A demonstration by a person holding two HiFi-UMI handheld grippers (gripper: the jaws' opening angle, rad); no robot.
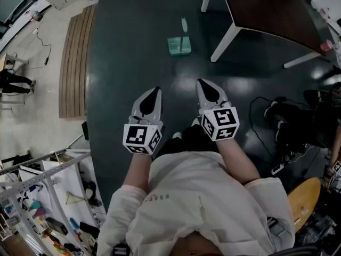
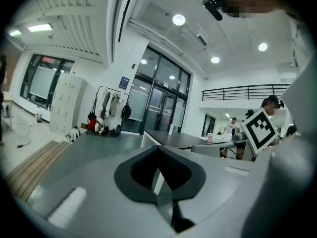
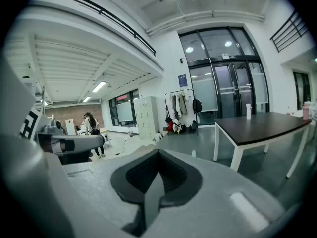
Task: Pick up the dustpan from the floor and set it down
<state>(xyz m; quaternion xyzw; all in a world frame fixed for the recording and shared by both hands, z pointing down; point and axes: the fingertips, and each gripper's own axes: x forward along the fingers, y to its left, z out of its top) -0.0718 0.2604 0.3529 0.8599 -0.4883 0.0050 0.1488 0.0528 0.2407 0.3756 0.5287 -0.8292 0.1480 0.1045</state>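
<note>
Right gripper has its jaws pressed fully together with nothing between them, and my left gripper is the same, its two jaws meeting in a point and empty. I judge this to be the approach, before any pickup: the dustpan, a small green one, lies untouched on the dark floor just beside the near white leg of the desk, on the leg's left in the head view. Both grippers are well short of the desk and aimed at the open floor on that same side of it. My forearms reach straight out from my body, side by side and a little apart, each with its marker cube on top. The grippers point ahead and only slightly down, so the gripper views look out across the room rather than at the floor. The right gripper view takes in the desk to its right. The next move, as I see it, means closing on the desk's near leg, bending or crouching, and tipping one gripper steeply down. Its jaws would have to open before they get there. The pale handle on the pan's far side looks like the part to take, so the jaws should line up across it, clear of the desk leg.
</note>
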